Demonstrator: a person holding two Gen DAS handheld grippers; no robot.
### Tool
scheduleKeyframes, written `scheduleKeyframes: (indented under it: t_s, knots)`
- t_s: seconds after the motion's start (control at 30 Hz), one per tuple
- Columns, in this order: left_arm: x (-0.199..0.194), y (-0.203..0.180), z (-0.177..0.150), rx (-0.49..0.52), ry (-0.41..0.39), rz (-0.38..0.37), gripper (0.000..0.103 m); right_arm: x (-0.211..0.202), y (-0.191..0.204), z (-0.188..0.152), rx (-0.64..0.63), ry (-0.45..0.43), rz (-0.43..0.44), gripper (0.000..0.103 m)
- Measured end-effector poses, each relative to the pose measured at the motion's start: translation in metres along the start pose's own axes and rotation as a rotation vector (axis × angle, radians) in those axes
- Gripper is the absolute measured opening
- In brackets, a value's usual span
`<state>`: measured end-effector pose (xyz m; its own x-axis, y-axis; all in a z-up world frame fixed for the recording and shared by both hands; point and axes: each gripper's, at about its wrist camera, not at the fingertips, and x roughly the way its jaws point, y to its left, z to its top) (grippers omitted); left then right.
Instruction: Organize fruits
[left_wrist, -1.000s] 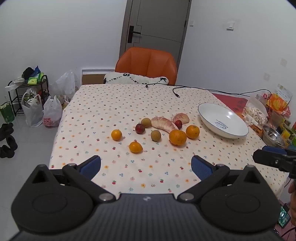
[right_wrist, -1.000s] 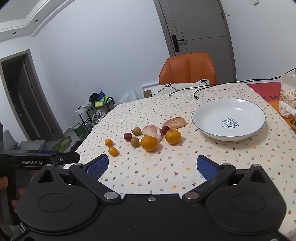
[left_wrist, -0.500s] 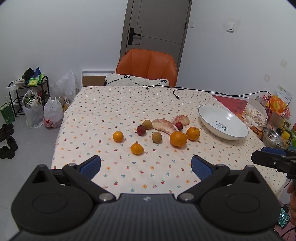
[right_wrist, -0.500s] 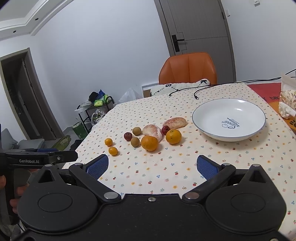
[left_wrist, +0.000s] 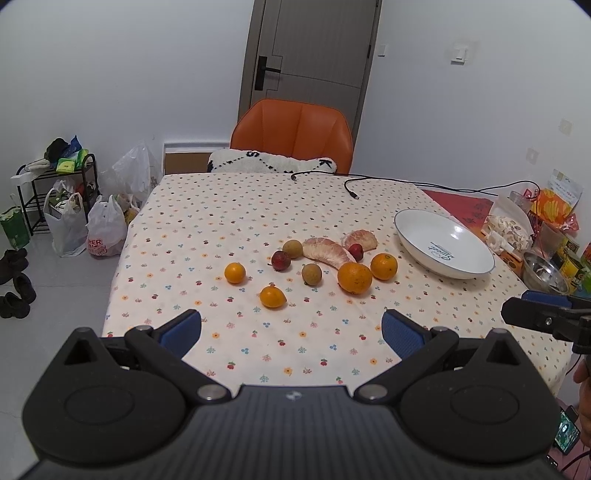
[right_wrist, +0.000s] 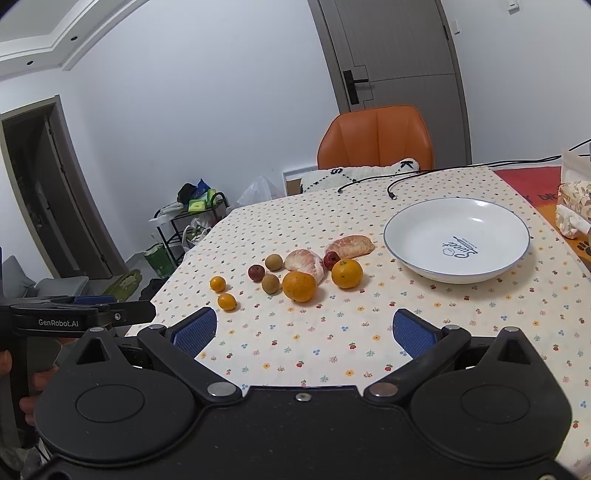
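Orange and red fruits (right_wrist: 300, 286) are lying loose mid-table (right_wrist: 332, 339) beside an empty plate (right_wrist: 457, 240) as both claws, left (left_wrist: 291, 332) and right (right_wrist: 303, 330), are hovering wide, holding nothing; starting with the orange (right_wrist: 347, 273) nearest the plate likely suits best.

The worktop (left_wrist: 207, 221) cloth is cream with tiny coloured flowers, the plate (right_wrist: 424, 236) is white with a blue rim, and the chair (left_wrist: 291, 136) is orange.

The left gripper (left_wrist: 291, 328) has drawn back — the fruits (left_wrist: 314, 264) sit farther ahead of its fingers.
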<state>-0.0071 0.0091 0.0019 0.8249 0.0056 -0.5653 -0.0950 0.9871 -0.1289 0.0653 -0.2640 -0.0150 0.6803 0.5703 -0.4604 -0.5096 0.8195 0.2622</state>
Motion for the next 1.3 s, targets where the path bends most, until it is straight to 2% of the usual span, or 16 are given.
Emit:
scheduleKeyframes:
  t_s: [1.3]
  knots:
    - [-0.0027, 0.0011, 0.0023, 0.004, -0.017, -0.011, 0.103, -0.0014, 0.0013, 0.0028, -0.005, -0.007, 0.002, 0.103]
